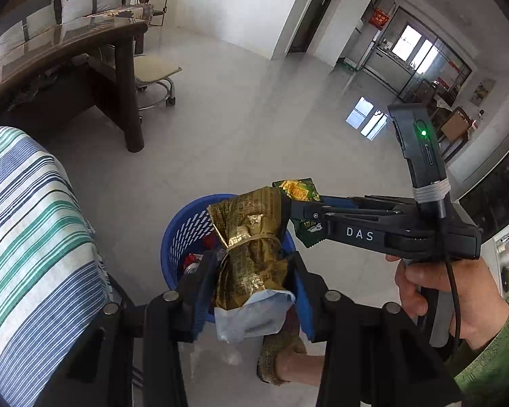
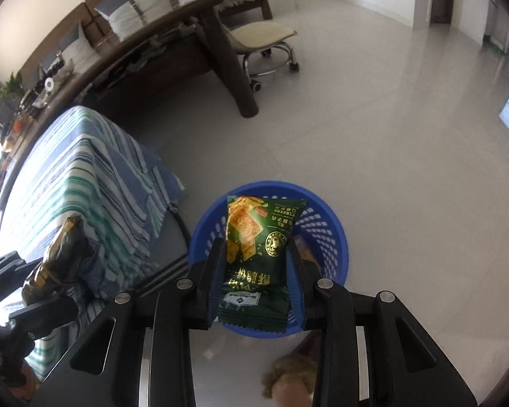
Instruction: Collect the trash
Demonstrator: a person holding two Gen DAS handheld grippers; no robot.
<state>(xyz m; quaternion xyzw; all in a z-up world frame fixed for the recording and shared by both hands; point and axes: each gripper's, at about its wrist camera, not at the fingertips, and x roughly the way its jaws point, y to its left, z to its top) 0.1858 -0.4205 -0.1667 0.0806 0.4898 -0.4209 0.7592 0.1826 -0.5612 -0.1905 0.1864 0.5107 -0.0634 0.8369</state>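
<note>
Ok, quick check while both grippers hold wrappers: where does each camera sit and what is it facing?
Left wrist: on the left gripper, looking down along its fingers at the gold wrapper over the blue basket; the right gripper and hand show.
Right wrist: on the right gripper, looking down at the green wrapper over the blue basket; the left gripper shows at lower left.
Shared: basket, both wrappers, striped cloth, grey floor.

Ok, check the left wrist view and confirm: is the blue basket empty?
No: inside the blue basket, red and silvery trash lies at the bottom, showing beside the gold wrapper.
</note>
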